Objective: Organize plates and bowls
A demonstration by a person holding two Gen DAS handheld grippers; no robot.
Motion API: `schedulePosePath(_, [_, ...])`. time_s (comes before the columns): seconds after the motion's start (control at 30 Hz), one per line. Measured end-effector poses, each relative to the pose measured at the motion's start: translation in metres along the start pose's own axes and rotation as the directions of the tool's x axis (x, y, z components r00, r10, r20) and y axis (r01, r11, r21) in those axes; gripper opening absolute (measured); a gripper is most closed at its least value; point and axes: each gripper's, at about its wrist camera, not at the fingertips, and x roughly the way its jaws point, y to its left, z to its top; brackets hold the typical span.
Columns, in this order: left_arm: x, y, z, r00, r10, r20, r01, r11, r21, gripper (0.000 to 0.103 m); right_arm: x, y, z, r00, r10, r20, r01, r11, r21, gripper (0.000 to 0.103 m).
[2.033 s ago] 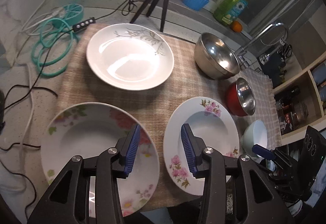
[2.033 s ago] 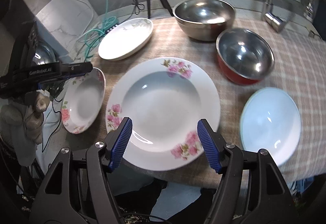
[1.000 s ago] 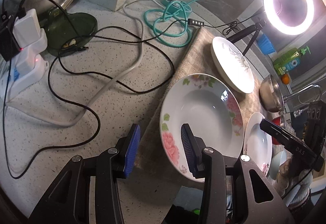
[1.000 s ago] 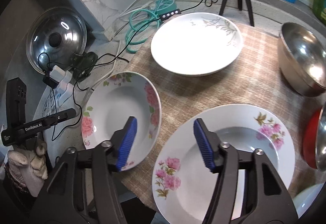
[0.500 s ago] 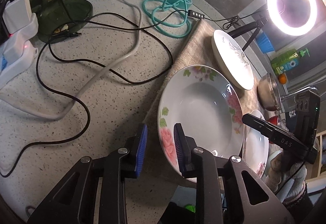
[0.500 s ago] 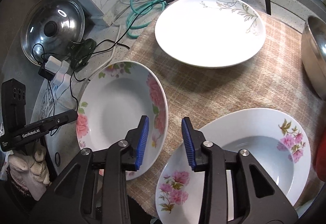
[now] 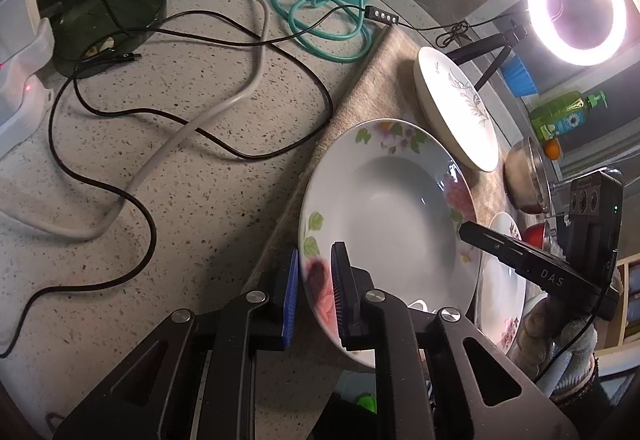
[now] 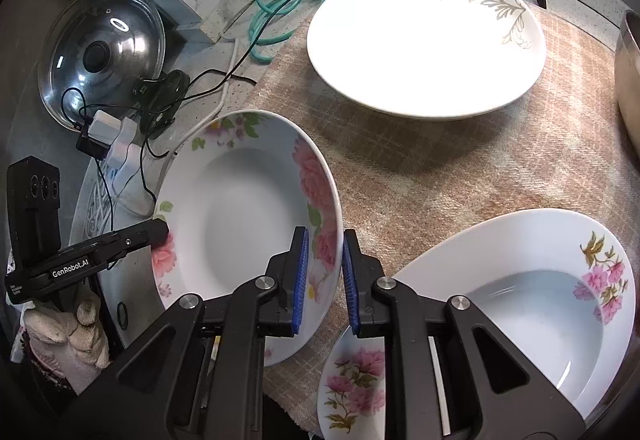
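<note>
The rose-rimmed plate [image 8: 240, 208] sits at the left edge of the checked cloth [image 8: 420, 176], partly overhanging the speckled desk [image 7: 180, 168], and both claws grip it. The left claw [image 7: 314, 296] is pinching the plate's near-left rim, its jaws coming to a full close on the china. The right claw [image 8: 324, 276] is still closing its jaws on the opposite rim, the edge of the plate standing between the blue pads.

By the look of things the sorting has hardly begun: nothing is stacked. The leaf-patterned plate [image 8: 424, 40] lies alone farther back, the pink-flowered plate [image 8: 536, 312] lies just beside the right claw, and a steel bowl [image 7: 524, 176] and a red bowl [image 7: 536, 234] wait beyond.

The gripped plate is round, so it has no long axis; it faces upward, its right rim seemingly tipped slightly off the cloth.
</note>
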Motion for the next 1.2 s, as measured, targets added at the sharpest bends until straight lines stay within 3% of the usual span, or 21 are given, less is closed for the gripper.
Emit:
schedulePosePath(0.67, [-0.003, -0.011, 0.009, 0.999, 0.039, 0.023, -0.04, 0.997, 0.065, 0.014, -0.006, -0.004, -0.004, 1.0, 0.005, 0.013, -0.005, 0.999, 0.049, 0.016])
schedulePosePath(1.2, [-0.007, -0.047, 0.015, 1.0, -0.003, 0.017, 0.0, 0.99, 0.142, 0.014, -0.056, -0.019, -0.023, 0.995, -0.011, 0.096, -0.002, 0.99, 0.138, 0.016])
